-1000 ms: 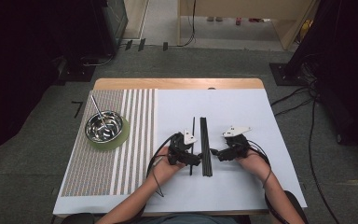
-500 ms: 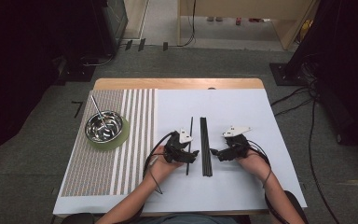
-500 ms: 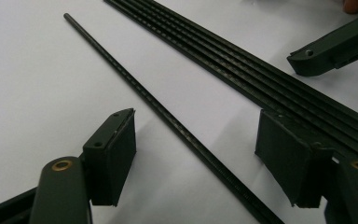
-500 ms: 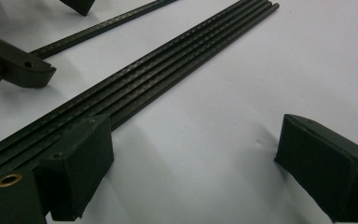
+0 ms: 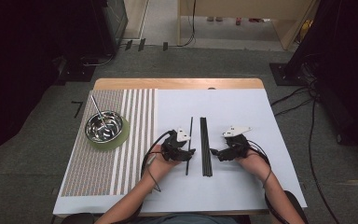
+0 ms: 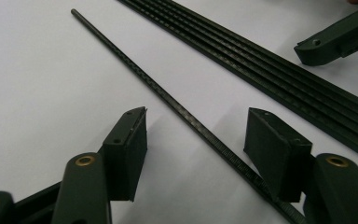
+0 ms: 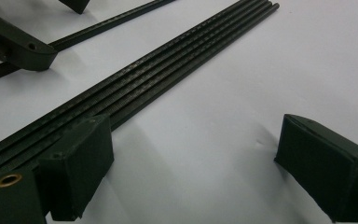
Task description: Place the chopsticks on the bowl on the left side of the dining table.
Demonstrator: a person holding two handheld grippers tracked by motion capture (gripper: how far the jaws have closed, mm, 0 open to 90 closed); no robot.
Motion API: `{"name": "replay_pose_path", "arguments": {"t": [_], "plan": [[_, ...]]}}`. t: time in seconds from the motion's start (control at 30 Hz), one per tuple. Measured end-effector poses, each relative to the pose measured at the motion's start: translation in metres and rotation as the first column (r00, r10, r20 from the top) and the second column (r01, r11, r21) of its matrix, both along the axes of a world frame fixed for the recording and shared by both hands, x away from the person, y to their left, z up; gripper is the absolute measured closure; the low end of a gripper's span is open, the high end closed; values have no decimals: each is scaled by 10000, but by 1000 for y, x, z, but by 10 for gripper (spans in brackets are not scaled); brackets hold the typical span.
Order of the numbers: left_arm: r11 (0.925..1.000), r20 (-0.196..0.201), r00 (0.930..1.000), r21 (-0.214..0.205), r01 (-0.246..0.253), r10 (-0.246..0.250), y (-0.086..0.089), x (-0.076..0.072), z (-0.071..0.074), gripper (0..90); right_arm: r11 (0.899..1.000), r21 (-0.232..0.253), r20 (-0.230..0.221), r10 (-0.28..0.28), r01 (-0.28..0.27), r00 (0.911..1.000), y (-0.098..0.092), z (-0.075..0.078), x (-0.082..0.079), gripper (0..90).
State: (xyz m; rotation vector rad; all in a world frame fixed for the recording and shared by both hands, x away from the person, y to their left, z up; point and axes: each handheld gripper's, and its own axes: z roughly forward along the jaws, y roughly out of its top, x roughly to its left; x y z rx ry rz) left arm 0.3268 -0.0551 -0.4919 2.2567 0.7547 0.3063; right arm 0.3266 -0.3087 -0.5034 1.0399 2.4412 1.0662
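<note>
Your left gripper (image 5: 185, 152) sits astride the single rod (image 5: 189, 144), jaws spread wide with nothing held. In the left gripper view the rod (image 6: 186, 116) runs between the two pads (image 6: 128, 149) without touching the left one, passing close under the right pad, so it lies off-centre toward that side. Its long axis runs away from you across the white sheet (image 5: 242, 107), roughly parallel to the bundle (image 5: 205, 144) of rods lying just beside it on the right.

That is the relation your next move likely hangs on: the rod already crosses the gap, so closing would catch it near its near end, well short of its middle, and I'd expect the far end to droop if you lift from there. Nudge left a touch first so the rod sits midway between the pads.

Your right gripper (image 5: 217, 153) is also wide open and empty. In the right gripper view its left pad (image 7: 81, 161) rests at the edge of the bundle (image 7: 168, 70) while the right pad sits well apart on bare sheet, so the bundle is not between the jaws.

Both hands lie low on the table, forearms coming in from your edge, grippers pointing inward toward each other across the rods. The bowl (image 5: 104, 126) on the striped mat (image 5: 98, 177) stands well off to your left
</note>
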Motion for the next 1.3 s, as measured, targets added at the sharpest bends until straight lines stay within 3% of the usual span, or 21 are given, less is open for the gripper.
{"name": "replay_pose_path", "arguments": {"t": [0.27, 0.6, 0.9, 1.3], "plan": [[9994, -258, 9996, 321, -134, 142, 4, 2, 5, 595, 10000, 1, 3, 4, -4, 10000, 0, 0, 0, 104], [9983, -950, 9943, 366, -455, 488, 15, 9, 10, 729, 10000, 5, -2, 2, -2, 10000, 0, 0, 0, 104], [9973, -1409, 9880, 439, -582, 638, 23, 15, 13, 809, 10000, 6, -2, -3, 3, 10000, 0, 0, 0, 104], [9890, -1737, 9743, 613, -1348, 1436, 39, 25, 16, 842, 10000, 5, -3, -3, 3, 10000, 0, 0, 0, 104]]}}
